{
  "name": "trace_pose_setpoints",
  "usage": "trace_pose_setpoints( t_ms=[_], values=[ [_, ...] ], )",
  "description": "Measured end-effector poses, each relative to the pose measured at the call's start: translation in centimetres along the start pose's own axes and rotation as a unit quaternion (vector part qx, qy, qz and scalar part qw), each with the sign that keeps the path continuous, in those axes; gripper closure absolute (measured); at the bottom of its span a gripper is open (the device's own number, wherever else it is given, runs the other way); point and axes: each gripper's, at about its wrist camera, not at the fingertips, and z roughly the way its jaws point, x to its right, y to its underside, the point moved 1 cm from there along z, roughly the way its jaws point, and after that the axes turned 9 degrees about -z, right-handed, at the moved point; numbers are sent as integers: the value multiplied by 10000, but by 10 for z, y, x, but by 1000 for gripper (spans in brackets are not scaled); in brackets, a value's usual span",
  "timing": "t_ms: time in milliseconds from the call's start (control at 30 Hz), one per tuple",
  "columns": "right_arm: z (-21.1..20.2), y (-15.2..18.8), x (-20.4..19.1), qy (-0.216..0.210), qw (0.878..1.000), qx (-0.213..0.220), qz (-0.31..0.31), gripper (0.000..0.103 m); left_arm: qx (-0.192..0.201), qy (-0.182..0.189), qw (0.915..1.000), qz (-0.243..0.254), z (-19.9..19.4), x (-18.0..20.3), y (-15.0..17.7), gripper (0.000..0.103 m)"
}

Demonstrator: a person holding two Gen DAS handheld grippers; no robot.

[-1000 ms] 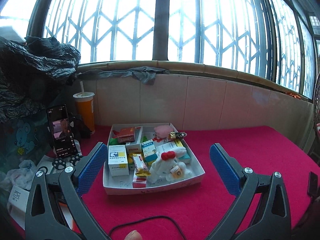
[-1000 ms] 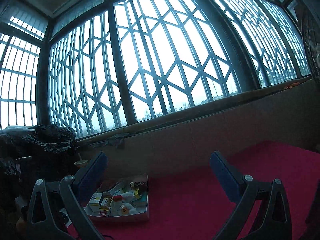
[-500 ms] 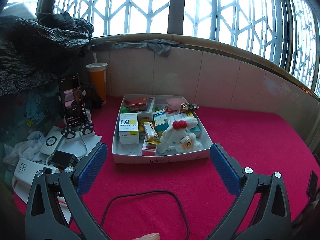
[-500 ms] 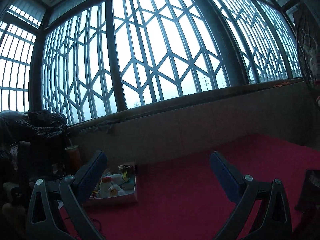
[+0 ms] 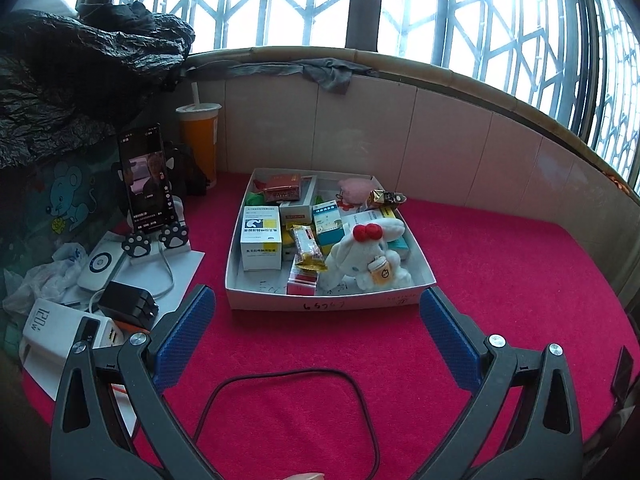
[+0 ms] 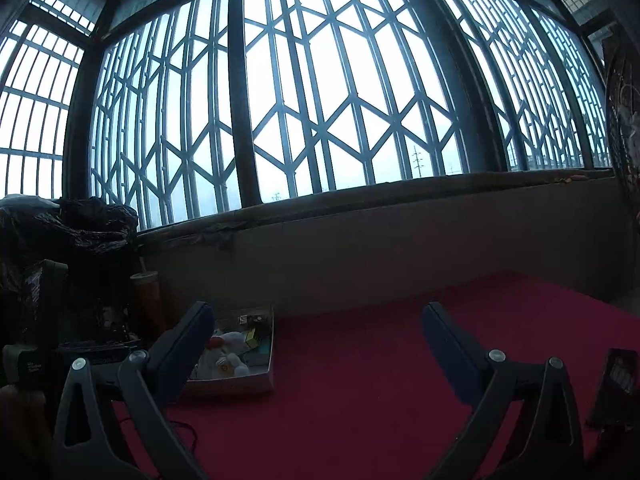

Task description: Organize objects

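Tray (image 5: 320, 306) just beyond left claw (image 5: 316, 312), spread

A bright red cloth (image 5: 480, 280) covers the surface. On it sits a white tray (image 5: 328, 303) holding a white plush toy (image 5: 368, 256) with a red bow and a white, blue and yellow box (image 5: 261, 240). Nearby stands an orange cup (image 5: 199, 136).

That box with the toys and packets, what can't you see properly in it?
- Left wrist view: the plush bunny hides whatever lies behind it in the box.
- Left wrist view: print on the medicine carton is too small.
- Right wrist view: one claw finger covers the box's left part; the rest is dim.
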Motion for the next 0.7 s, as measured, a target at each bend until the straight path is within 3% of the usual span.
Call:
trace_pose_setpoints(
  t_ms=[433, 700],
  values=[
    [3, 6, 0, -78, 9998, -180, 22, 0, -70, -47, 9999, 98, 5, 3, 4, 0],
    [4, 6, 0, -92, 9997, -223, 19, 0, 136, -168, 9994, 281, 1, 7, 5, 0]
  ],
)
